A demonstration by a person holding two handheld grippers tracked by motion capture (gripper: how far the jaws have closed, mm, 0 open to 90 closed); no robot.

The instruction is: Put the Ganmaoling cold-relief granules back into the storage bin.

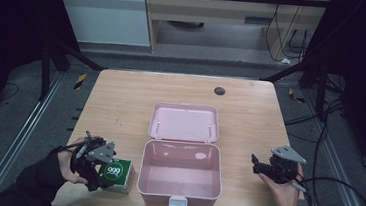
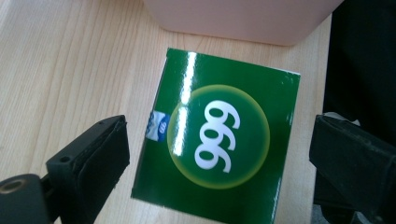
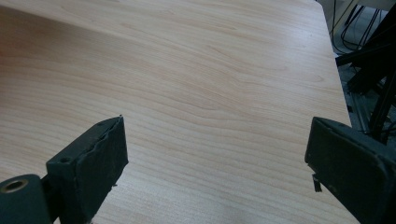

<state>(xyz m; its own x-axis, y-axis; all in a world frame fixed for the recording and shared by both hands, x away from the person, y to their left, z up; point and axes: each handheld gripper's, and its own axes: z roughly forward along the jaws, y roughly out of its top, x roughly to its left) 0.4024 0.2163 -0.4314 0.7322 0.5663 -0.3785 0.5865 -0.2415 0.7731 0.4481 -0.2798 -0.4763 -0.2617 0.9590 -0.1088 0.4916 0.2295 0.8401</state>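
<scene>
**Squaring up on the green box**

Black jaws of the left gripper [image 2: 219, 154] stand spread, one on each side of the green box [image 2: 217, 140], touching neither face. Just left of the open pink case [image 1: 180, 175], the box rests on the table [image 1: 121, 97]. Lower evenly, centre it, then close on both flat sides. Right of the case, the right gripper [image 1: 261, 166] hangs spread over bare wood.

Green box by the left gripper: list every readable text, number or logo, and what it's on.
"999": white digits in a yellow-ringed circle on the top face of the green box, readable in the left gripper view and the high view.
Small blue and white logo patch at the box's edge beside the circle: too small to read.
Pink case and wooden table: no text to be seen.
</scene>
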